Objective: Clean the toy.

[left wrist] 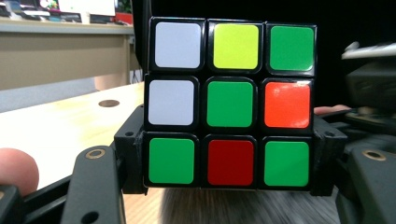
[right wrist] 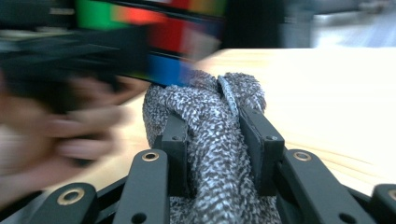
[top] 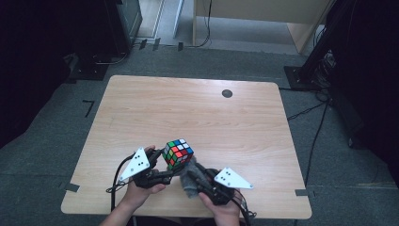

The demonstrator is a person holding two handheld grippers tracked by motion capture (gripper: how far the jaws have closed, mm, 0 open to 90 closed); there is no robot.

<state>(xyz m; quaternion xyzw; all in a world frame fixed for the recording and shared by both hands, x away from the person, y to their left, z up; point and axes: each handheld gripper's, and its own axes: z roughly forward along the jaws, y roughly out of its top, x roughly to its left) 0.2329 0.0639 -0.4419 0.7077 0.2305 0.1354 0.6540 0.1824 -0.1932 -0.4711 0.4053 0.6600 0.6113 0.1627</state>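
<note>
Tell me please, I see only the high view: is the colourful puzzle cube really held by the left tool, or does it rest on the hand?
Observer: The colourful puzzle cube is clamped between the two black jaws of the left tool; they press on its lower left and right edges.
Operator: What is the grey bundle under it?
Observer: A grey speckled fluffy cloth, pinched between the jaws of the right tool.
Operator: Does the cloth touch the cube?
Observer: In the right gripper view its top meets the cube's blue underside, though that part is blurred.
Operator: Which colours face the left tool's camera?
Observer: Mostly green, with two white, one yellow, one orange and one red square.
</note>
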